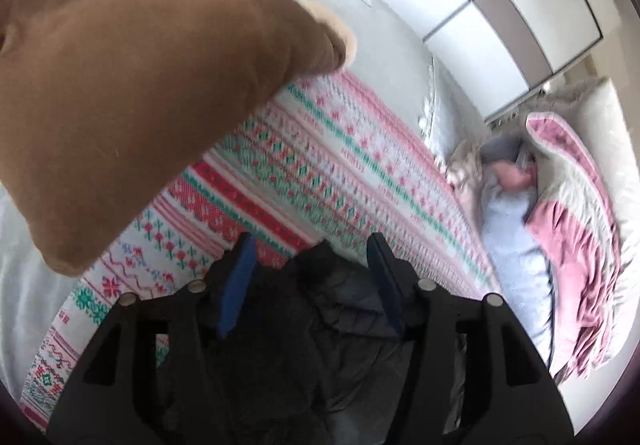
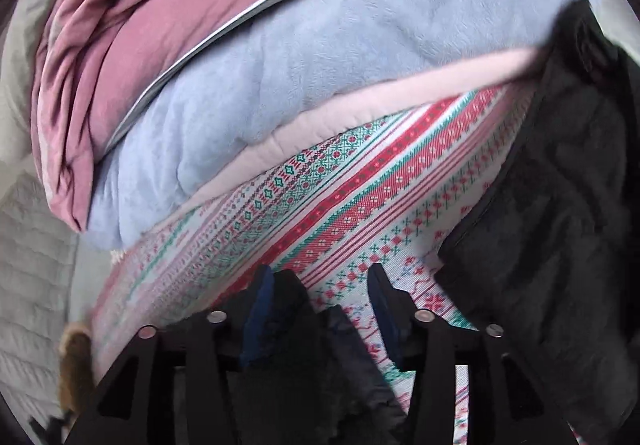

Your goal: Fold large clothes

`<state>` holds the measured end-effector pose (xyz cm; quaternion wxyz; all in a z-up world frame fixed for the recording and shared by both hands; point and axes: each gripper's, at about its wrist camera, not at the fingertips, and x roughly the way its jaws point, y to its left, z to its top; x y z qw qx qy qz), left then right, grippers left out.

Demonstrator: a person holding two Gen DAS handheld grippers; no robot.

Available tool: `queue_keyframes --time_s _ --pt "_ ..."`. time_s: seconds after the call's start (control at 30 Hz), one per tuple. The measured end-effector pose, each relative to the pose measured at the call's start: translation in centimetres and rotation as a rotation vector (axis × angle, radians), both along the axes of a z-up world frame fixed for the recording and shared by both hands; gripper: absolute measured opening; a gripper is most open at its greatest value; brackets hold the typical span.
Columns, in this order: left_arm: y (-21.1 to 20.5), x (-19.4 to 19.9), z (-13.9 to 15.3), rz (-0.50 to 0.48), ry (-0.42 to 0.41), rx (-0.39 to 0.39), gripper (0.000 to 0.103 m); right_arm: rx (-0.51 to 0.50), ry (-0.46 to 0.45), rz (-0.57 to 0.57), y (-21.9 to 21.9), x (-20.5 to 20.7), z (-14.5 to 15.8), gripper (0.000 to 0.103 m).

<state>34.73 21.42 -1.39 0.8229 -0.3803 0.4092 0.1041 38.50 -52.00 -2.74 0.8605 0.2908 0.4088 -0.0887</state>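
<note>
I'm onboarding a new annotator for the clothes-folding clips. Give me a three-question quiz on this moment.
1. True or false: dark fabric lies between the jaws of both the left gripper and the right gripper.
2. What covers the bed under the black padded jacket?
A. plain green sheet
B. red, green and white patterned knit-look blanket
C. bare mattress
3. Fill in: the large soft item at upper left of the left wrist view is ____ in colour.

Key: 1 true; 2 B; 3 brown
</note>
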Motion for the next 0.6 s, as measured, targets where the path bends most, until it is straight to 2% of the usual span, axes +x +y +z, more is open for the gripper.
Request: queue_keyframes --time_s 0.13,0.23,0.27,0.3,0.33,0.37,0.53,0.6 --pt "-1.9 1.3 -2.5 -0.092 0.089 -0.026 0.059 -0.073 0.006 0.127 1.8 0.7 -0.7 0.058" --pt "-3.2 1.6 -2.6 -0.112 0.073 0.068 0.059 -0.107 -0.028 0.182 3.0 0.9 -1.2 0.058" --pt "-3.4 1.6 -2.5 -0.115 0.068 0.096 0.052 -0.116 -0.033 0.205 3.5 1.1 -1.5 0.052" --pt "-3.7 1.6 -2.4 -0.115 0.068 0.137 0.030 -0.124 -0.031 0.225 3.9 1.3 -1.7 0.041" --pt "-3.9 1.8 -2.4 -0.120 0.083 0.181 0.020 -0.139 -0.019 0.231 4.2 1.4 -1.8 0.012" --pt "-4.0 1.9 -2.5 -0.127 0.090 0.200 0.012 -0.166 -0.003 0.219 4.5 1.6 -1.9 0.007" --pt "-3.5 1.6 -1.1 -0.096 0.003 0.220 0.008 -0.218 -0.086 0.187 5.4 1.5 -0.2 0.005" --pt "-3.6 1.6 -0.9 -0.093 -0.012 0.234 0.008 -0.259 -0.085 0.176 6.1 1.7 0.2 0.005"
